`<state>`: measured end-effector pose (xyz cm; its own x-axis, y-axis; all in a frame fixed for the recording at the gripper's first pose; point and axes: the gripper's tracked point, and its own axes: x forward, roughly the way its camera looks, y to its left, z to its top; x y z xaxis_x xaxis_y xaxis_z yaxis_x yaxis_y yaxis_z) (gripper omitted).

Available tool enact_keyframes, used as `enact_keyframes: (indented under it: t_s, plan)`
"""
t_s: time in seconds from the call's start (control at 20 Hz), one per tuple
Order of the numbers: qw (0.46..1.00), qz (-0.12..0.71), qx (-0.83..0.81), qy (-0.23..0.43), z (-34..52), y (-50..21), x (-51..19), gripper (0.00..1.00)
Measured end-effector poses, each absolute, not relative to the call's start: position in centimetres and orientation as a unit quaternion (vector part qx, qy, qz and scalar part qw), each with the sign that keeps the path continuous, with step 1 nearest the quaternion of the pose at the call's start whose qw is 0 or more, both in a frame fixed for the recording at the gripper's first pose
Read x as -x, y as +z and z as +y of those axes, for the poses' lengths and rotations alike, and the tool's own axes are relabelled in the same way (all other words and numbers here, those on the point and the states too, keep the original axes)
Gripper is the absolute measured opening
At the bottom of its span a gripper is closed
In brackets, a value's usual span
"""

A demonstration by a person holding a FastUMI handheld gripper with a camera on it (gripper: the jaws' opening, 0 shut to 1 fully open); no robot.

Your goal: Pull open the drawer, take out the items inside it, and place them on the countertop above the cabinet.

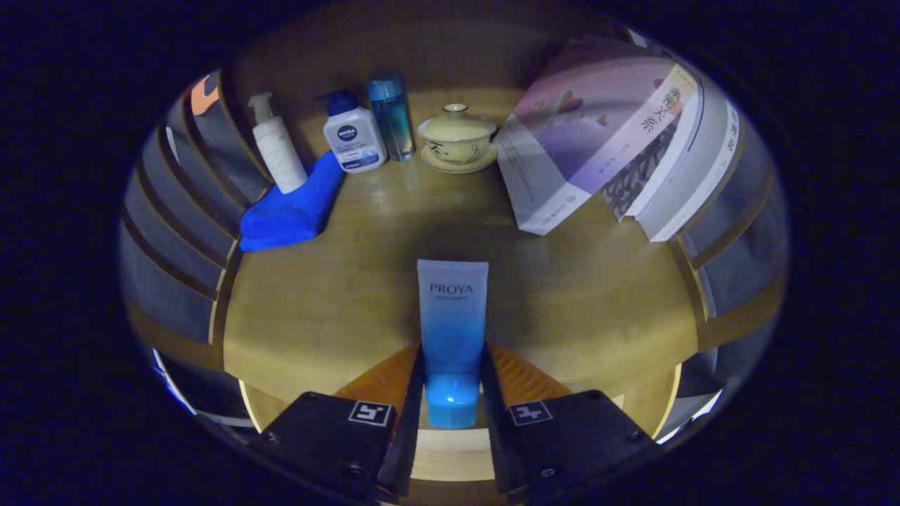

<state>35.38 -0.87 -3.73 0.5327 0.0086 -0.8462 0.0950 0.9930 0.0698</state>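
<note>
Clamping a blue tube [451, 330] between both jaws of the gripper [452, 393], cap end nearest the camera, flat crimped end pointing forward over the wooden desk [576, 302]; beyond the tube, well apart from it, a folded blue cloth [292, 207] with a white pump bottle [277, 146] standing at its far end; just beside these a white bottle with a blue cap [354, 135], a clear blue bottle [391, 116], then a lidded cup on a saucer [458, 137]; leaning books [605, 133] on the other side.
</note>
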Motion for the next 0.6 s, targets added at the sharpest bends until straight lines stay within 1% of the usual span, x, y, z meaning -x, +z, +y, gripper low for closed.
enact_keyframes:
  t_s: [0.15,0.25,0.35,0.4,0.6]
  plan:
    - [0.880,0.471,-0.054,-0.028,-1.0,-3.7,-35.6,0.52]
    - [0.892,0.446,-0.060,-0.045,-1.6,-2.9,-36.1,0.53]
    - [0.901,0.428,-0.059,-0.047,-1.9,-2.2,-35.8,0.56]
    - [0.906,0.417,-0.066,-0.039,-1.4,-1.4,-35.7,0.70]
    - [0.926,0.372,-0.060,-0.021,-1.1,1.7,-34.0,0.74]
